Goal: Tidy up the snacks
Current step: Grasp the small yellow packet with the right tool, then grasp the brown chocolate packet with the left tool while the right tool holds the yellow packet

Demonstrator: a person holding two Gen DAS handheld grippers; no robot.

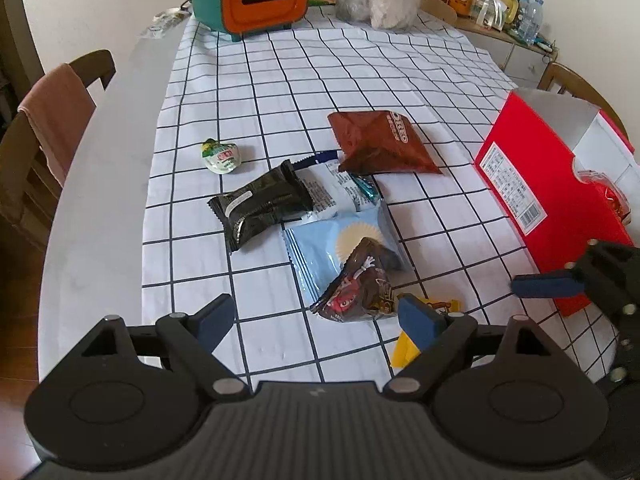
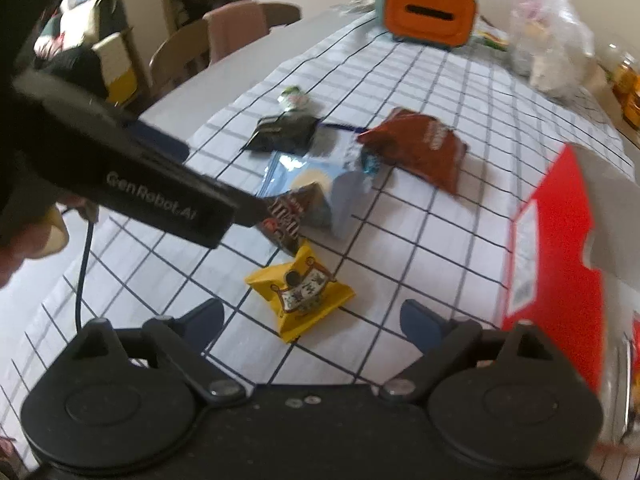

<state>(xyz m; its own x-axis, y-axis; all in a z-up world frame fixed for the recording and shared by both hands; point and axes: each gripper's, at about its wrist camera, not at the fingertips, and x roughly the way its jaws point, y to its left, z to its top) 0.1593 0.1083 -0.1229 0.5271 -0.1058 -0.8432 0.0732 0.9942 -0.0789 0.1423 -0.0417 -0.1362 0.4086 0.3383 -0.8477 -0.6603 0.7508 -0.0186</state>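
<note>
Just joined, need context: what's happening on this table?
A person holds a gripper in each hand over a checked cloth strewn with snack packets. Both are open and empty. The left gripper hovers by the brown M&M's bag; the right gripper is lined up on the yellow packet, not touching it. The red box stands open on the right with one wrapped item showing inside. The other packets lie on the cloth, outside the box.
</note>
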